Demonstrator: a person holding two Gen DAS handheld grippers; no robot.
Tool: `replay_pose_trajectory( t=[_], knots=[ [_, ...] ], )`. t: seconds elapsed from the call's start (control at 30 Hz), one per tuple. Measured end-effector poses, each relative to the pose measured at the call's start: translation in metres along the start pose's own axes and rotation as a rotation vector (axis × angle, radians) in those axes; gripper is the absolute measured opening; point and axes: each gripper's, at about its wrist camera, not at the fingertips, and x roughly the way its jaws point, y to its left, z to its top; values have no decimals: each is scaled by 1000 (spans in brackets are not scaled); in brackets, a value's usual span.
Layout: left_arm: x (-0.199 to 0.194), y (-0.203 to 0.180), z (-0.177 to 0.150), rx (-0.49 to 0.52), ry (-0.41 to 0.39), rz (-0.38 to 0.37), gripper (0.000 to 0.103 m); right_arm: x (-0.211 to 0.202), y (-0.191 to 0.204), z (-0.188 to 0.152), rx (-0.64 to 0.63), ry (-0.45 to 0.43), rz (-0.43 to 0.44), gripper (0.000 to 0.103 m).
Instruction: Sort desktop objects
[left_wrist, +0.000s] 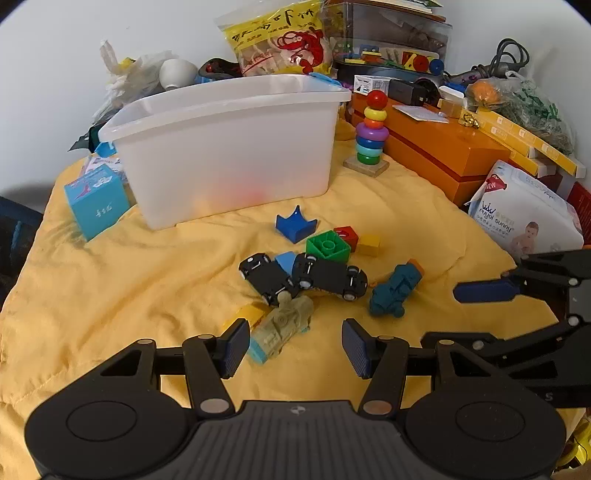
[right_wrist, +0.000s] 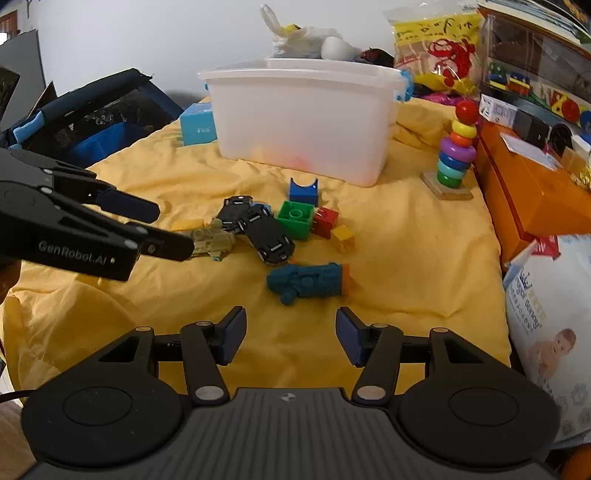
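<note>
Both grippers, left (left_wrist: 293, 347) & right (right_wrist: 291, 336), jaws wide, empty; toy cars (left_wrist: 303, 277) mid-frame, white bin (left_wrist: 229, 147) above.

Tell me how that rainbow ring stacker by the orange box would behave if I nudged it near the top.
The ring stacker stands tall on a small flat wooden base, so a high push would probably tip it. Its base rests on wrinkled yellow cloth, likely making it less steady. The rings look loosely stacked, so they might slide off once it falls.

Toys (left_wrist: 306, 273) in front of bin (left_wrist: 229, 147)
</note>
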Motion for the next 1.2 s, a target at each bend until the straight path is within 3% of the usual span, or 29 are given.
replay_pose_trajectory(
  t=[0.37,0.57,0.63,0.73,0.93,1.1,1.2],
  knots=[
    [9,7,-1,-54,51,-28,59,1,3,0,-10,-31,16,57],
    [14,23,13,-139,50,-30,59,24,19,25,-169,-71,4,58],
    [16,28,16,-155,47,-18,59,35,24,32,-226,-72,0,56],
    [15,34,20,-172,43,-15,59,48,35,38,-334,-56,5,40],
    [17,39,31,-183,42,-32,59,63,49,35,-453,-25,23,33],
    [33,34,45,-138,81,-48,59,81,39,39,-422,-4,-32,29],
    [52,29,52,-122,123,-44,59,84,23,44,-340,2,2,21]
  ],
)
